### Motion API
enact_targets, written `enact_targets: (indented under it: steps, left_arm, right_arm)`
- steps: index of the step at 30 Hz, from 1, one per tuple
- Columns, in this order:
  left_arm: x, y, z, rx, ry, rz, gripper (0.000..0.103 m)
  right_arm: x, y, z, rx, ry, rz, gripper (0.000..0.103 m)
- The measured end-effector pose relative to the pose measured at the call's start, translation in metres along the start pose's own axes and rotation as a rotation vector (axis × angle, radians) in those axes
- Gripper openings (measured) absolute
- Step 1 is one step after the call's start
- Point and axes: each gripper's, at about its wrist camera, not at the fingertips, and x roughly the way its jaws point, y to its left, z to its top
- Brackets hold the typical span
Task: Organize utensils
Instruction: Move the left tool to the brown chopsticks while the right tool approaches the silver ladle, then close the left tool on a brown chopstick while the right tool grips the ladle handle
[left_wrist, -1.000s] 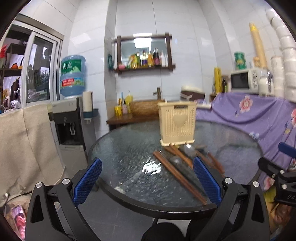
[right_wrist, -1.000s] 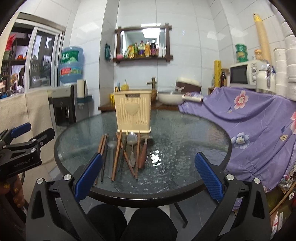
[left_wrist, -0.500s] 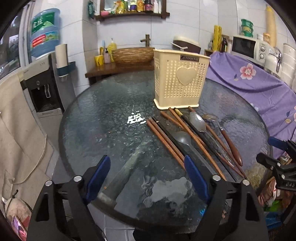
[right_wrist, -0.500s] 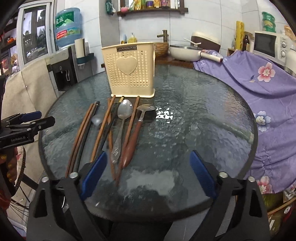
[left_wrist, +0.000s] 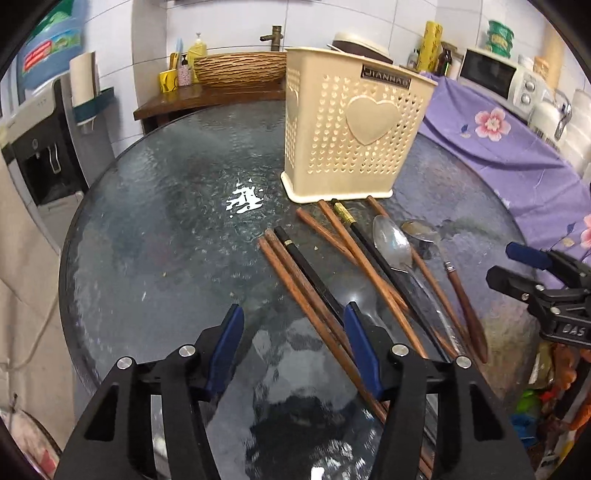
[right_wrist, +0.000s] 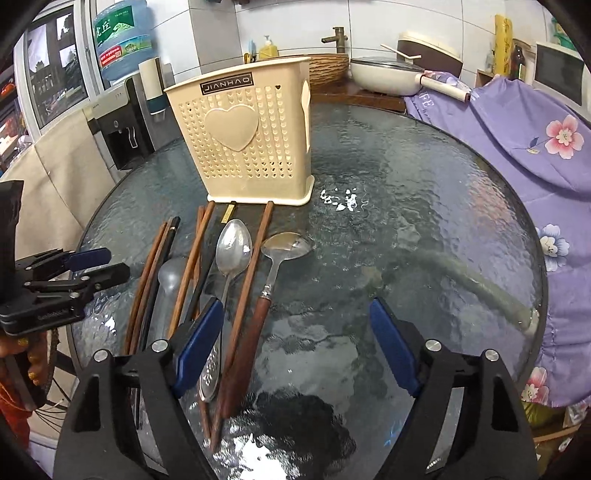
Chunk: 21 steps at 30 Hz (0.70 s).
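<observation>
Both claws — left claw (left_wrist: 293, 334) and right claw (right_wrist: 297, 330) — have just been closing yet stand spread, empty, near the cream perforated plastic utensil holder (left_wrist: 347, 136) on the round glass desk (left_wrist: 166, 229).

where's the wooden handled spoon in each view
Left wrist: the wooden handled spoon lies right of centre, outermost of the utensils.
Right wrist: it lies left of centre, rightmost of the row.
Shared landmark: the cream basket behind the utensils.

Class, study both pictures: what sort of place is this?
Probably a home kitchen or dining corner: a microwave, a water dispenser with its bottle, and a basin tap behind the glass table.
</observation>
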Motion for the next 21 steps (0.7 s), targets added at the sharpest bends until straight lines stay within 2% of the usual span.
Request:
enact_targets:
  steps: [5, 17, 21]
  left_arm:
    - [0.013, 0.001, 0.002, 0.002, 0.03, 0.014, 0.049]
    - [0.022, 0.019, -0.001, -0.006, 0.068, 0.054, 0.049]
    - [0.021, 0.019, 0.003, -0.015, 0.069, 0.047, 0.049]
  right_arm:
    - [0.009, -0.001, 0.002, 0.004, 0.014, 0.002, 0.08]
    - [0.022, -0.012, 0.005, 0.009, 0.04, -0.024, 0.08]
    - [0.024, -0.011, 0.011, 0.007, 0.044, -0.015, 0.08]
